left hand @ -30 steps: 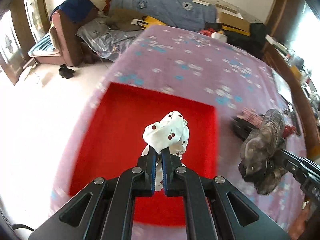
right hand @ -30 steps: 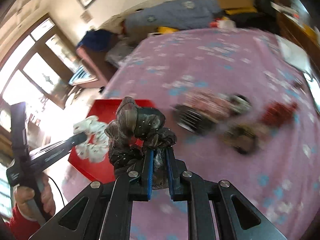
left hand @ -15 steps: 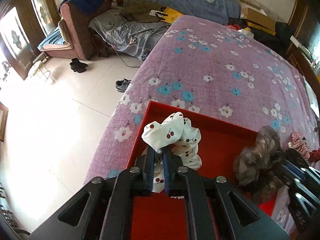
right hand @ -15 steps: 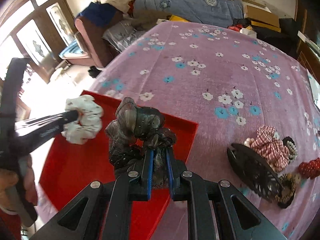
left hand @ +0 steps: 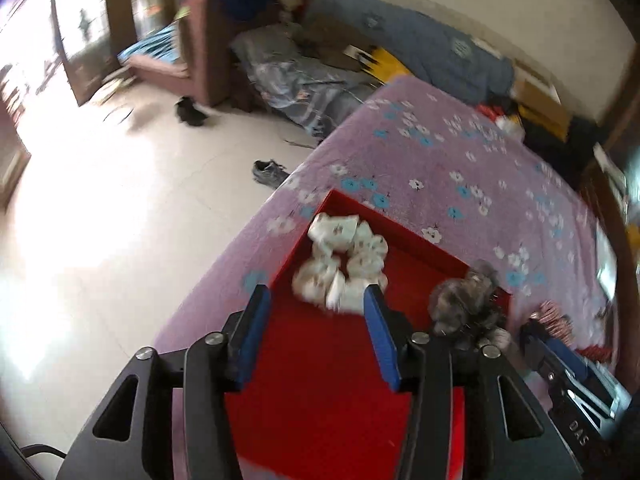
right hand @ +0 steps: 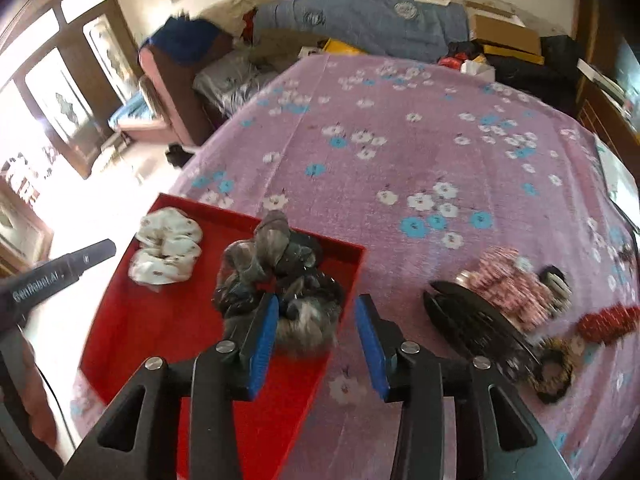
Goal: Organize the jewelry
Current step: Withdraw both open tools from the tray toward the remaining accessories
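1. the left gripper [left hand: 316, 300] has just been opening and its jaws stand apart over the near part of the red tray [left hand: 320, 400]; nothing is pressed between the blue pads.
2. the white scrunchie [left hand: 340, 264] lies in the tray's far left corner, just beyond the left gripper's fingertips. in the blurred left wrist view i cannot tell whether it touches the right pad.
3. the right gripper [right hand: 316, 320] has just been opening too, with its jaws apart. the dark grey scrunchie [right hand: 276, 280] rests in the tray by its right wall, partly between the pads and free of their grip.
4. the red tray [right hand: 160, 328] sits at the near left corner of the purple flowered bedspread [right hand: 400, 152].
5. right of the tray, on the bedspread, lie a black hair clip [right hand: 476, 320], a pink checked scrunchie [right hand: 508, 280], a red beaded piece [right hand: 608, 320] and a brown scrunchie [right hand: 556, 372].
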A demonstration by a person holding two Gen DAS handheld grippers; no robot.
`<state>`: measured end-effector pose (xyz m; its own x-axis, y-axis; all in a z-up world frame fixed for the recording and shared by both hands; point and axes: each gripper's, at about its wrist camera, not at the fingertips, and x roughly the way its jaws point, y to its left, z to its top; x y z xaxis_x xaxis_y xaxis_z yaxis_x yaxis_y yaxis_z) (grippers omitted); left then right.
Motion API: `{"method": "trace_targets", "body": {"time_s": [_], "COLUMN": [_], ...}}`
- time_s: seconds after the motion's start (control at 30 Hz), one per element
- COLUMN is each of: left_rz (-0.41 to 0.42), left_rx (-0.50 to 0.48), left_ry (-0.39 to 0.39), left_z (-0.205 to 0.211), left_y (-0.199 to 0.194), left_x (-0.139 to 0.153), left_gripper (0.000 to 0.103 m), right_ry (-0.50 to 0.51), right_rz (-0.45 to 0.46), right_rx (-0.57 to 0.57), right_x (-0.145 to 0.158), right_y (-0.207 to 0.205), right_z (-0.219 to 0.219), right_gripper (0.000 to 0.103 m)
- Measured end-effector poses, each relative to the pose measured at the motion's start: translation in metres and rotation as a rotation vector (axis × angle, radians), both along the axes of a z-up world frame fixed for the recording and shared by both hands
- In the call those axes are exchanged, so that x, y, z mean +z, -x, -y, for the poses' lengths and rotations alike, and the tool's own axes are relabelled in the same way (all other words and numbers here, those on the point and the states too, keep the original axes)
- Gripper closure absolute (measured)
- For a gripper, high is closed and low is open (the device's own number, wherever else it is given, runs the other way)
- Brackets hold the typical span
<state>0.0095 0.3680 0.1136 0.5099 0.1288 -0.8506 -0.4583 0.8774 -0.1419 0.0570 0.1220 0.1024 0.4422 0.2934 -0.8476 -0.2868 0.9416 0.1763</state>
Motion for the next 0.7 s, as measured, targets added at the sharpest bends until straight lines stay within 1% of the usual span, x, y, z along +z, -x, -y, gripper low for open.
{"method": "trace_targets", "body": {"time_s": [0.07,0.1,0.2,0.3,0.37,0.43,0.5,0.6,0.7], "left_rz": [0.012,0.013,0.014,0.031,0.036,0.033,0.012,-0.016,-0.02], "left_rx": [0.037,0.044,0.069,0.135,0.171,0.219,0.265,0.341,0.388], "left_ry": [-0.001,-0.02,-0.073,-0.103,-0.128,-0.175,-0.218,-0.241,-0.251], "left_z": [0.009,0.017,0.032,0.043,0.046,0.051,0.052,0.051,0.05], "left_y": [0.022,0.034,0.061,0.101,0.125,0.149,0.169,0.199,0.217], "left_x": [0.006,0.01,0.02,0.032,0.037,0.04,0.039,0.04,0.042], "left_gripper": [0.054,0.054,0.053,0.052,0.049,0.047,0.045,0.045,0.045], "right_ry": [-0.026,-0.034,-0.056,-0.091,-0.105,-0.119,-0.123,-0.132,-0.135], "right_rz": [0.007,0.009,-0.003,-0.015,-0.018,-0.018,-0.015,-0.018,-0.031], "right_rx": [-0.016,-0.022,-0.021,-0.005,0.019,0.054,0.103,0.154,0.204], "right_x": [0.01,0.014,0.021,0.026,0.029,0.032,0.036,0.038,0.037], "right_y": [0.013,0.019,0.031,0.038,0.042,0.048,0.057,0.071,0.082], "right_z": [0.013,0.019,0.033,0.041,0.042,0.04,0.033,0.027,0.02], "right_gripper": [0.048,0.048,0.047,0.047,0.047,0.047,0.047,0.047,0.047]}}
